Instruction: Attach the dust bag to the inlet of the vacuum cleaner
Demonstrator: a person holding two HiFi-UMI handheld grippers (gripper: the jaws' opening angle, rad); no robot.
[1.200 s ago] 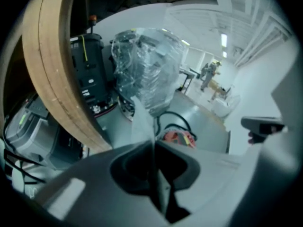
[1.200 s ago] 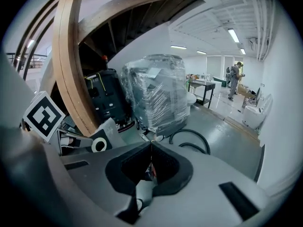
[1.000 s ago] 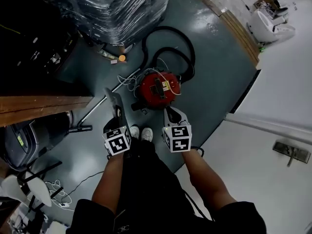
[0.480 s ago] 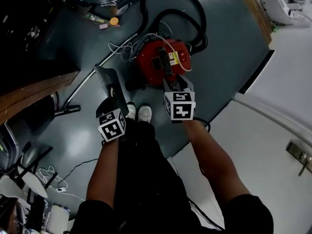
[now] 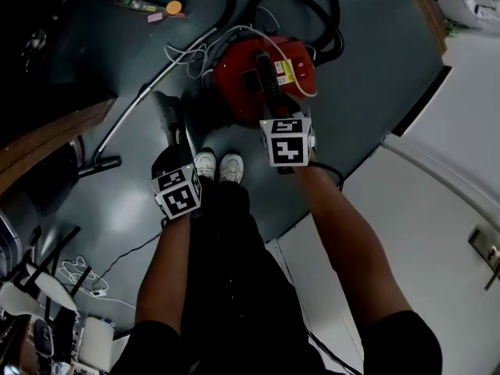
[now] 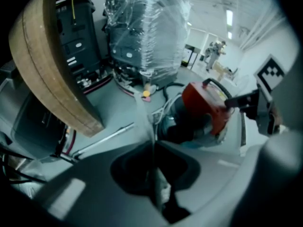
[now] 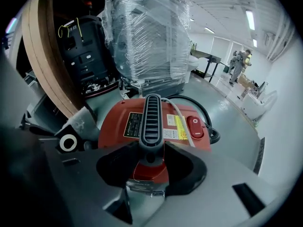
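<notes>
Right gripper view: what sits between the jaws?
It's the black ribbed plastic handle (image 7: 151,112) of the glossy red vacuum cleaner (image 7: 113,126). The right gripper (image 7: 151,150) is clamped on it, right forearm (image 5: 344,233) stretched downward.
And the left gripper (image 6: 152,150)?
It's pinched on the dust bag (image 6: 141,110), a thin flat grey sheet seen edge-on, rising straight ahead. The vacuum lies ahead to its right.
</notes>
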